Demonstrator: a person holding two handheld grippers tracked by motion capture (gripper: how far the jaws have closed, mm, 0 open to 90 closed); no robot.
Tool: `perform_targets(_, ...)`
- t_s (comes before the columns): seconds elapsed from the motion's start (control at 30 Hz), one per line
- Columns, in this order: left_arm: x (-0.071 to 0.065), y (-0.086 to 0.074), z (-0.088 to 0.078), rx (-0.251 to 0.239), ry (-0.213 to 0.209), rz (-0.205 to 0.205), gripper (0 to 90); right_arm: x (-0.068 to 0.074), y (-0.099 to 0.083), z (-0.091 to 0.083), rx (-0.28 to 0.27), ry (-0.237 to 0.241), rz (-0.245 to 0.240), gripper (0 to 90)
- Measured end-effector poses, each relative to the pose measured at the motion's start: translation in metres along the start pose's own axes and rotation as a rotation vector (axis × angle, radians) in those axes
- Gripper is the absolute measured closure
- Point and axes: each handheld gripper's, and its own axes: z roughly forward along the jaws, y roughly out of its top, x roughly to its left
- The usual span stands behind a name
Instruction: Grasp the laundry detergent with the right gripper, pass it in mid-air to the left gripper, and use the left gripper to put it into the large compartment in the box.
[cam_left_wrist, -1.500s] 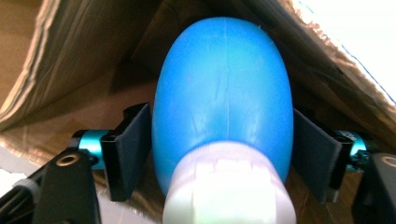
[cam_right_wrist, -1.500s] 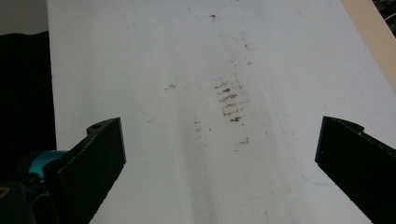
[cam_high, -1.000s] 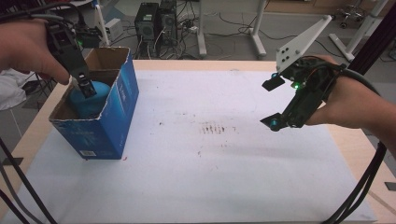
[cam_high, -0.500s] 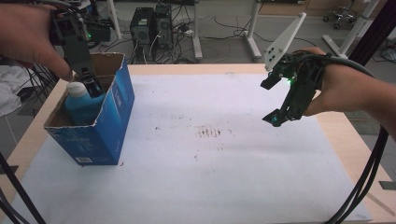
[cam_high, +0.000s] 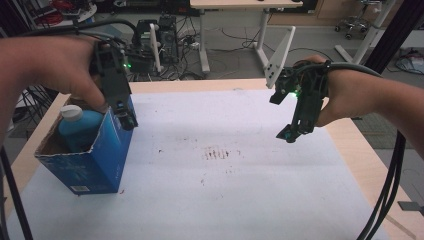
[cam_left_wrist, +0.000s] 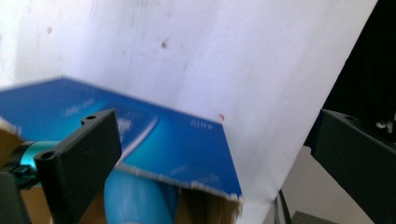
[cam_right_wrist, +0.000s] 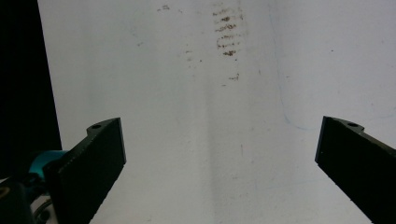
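1. High view: the left gripper hangs over the near right edge of a blue cardboard box that stands at the left side of the table. Its jaws have just been opening, and nothing sits between them. A blue bottle with a white cap stands upright inside the box, just left of the gripper and apart from it. The right gripper hovers above the right part of the white sheet, pointing down, well apart from the box. Brown smudges mark the middle of the sheet.

2. Left gripper view: the two black jaws stand spread wide with only the box's blue wall and the sheet between them. The rounded blue bottle shows below the box's torn top edge, inside it. The picture is blurred.

3. Right gripper view: the jaws are spread far apart over the bare sheet, gripping nothing. The smudges lie ahead, near the top.
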Motion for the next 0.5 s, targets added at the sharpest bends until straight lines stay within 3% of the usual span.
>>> perform_targets(0.07, -0.002, 0.006, 0.005, 0.0, -0.003, 0.039, 1.6, -0.002, -0.001, 0.002, 0.011, 0.009, 0.003, 1.0)
perform_targets(0.2, -0.003, 0.015, 0.017, 0.014, -0.019, 0.069, 1.6, -0.005, -0.005, 0.007, 0.051, 0.014, 0.004, 1.0)
perform_targets(0.5, -0.003, 0.024, 0.032, 0.023, -0.014, 0.095, 1.6, -0.007, -0.007, 0.013, 0.084, 0.024, 0.002, 1.0)
